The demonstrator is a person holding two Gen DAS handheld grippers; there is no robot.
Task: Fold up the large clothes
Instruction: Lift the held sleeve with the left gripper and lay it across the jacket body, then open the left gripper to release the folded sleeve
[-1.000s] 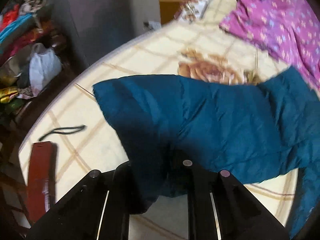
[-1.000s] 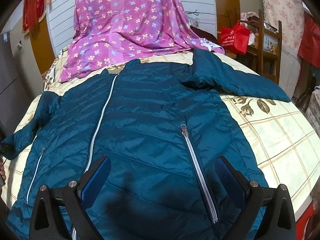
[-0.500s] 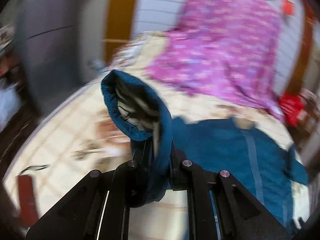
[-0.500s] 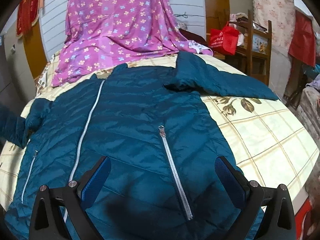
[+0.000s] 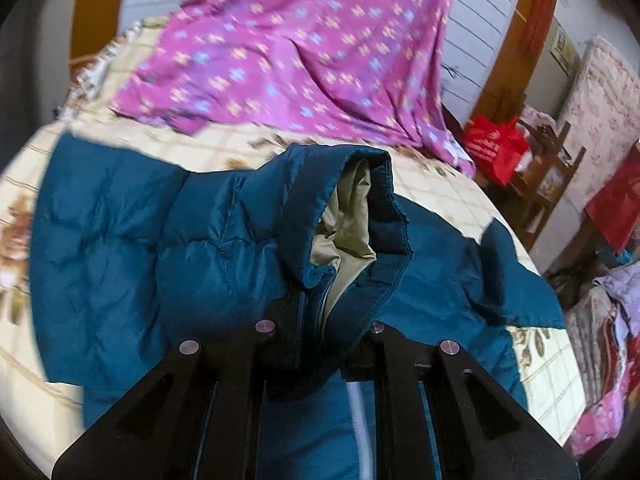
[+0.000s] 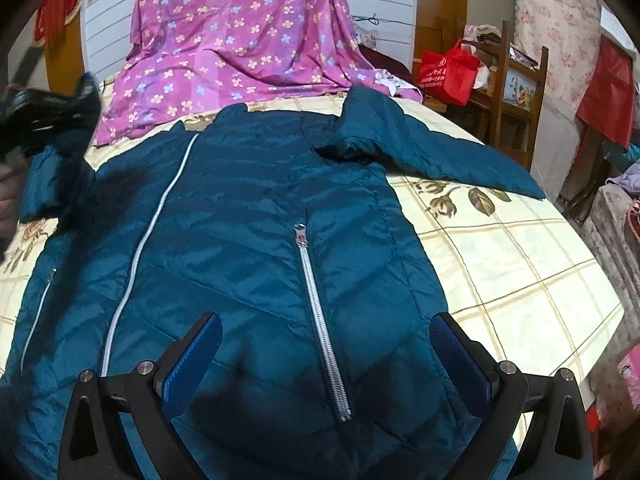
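Jacket (image 6: 248, 240) cuff (image 5: 360, 216) clamped in left tool (image 5: 320, 320) — pads hidden by fabric; right tool (image 6: 326, 344) spread wide, empty.

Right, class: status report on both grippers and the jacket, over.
Left gripper shut on sleeve cuff. Right gripper open above jacket. Nothing in the way.

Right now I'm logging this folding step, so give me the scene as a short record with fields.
garment: teal puffer jacket, front up, zipped, spread on the bed
surface: cream checked bedsheet
left gripper: shut on the jacket's sleeve cuff, lifted over the jacket body
right gripper: open, above the hem, holding nothing
other sleeve: lying flat, stretched out sideways
behind: purple floral cloth
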